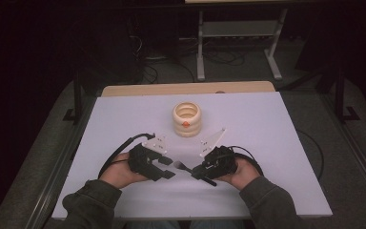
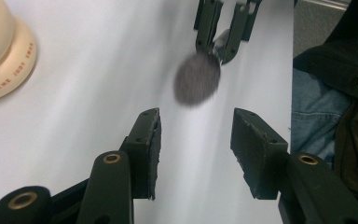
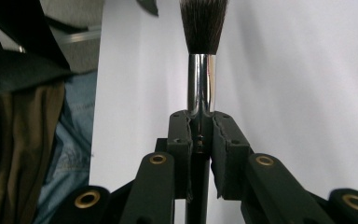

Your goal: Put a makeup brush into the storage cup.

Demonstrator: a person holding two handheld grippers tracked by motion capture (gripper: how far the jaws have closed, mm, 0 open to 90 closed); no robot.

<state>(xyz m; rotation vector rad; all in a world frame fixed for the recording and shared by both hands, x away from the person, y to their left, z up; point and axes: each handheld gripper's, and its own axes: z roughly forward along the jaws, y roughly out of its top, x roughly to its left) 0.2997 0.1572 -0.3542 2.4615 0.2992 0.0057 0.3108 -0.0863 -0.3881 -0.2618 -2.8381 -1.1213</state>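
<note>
Makeup brush [image 3: 201, 70]: dark bristle head flared, shiny silver ferrule, black handle. Handle clamped between right gripper [image 3: 200, 128] jaws, brush lying along them, bristles projecting beyond tips toward left gripper [image 2: 196, 140], just short of its parted jaws.

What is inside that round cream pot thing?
The cream ringed pot stands open-topped, and its inner walls show ridged rings. Its bottom is hidden by its own rim, so any contents cannot be seen.

The high view looked forward and down from above the person's side onto the white table [image 1: 267, 124], taking in the floor beyond. Each gripper view sat close behind its own jaws, low over the tabletop, and the two faced each other. All three shared the brush [image 1: 181, 165] [image 2: 196, 78] [image 3: 204, 28] between them.
</note>
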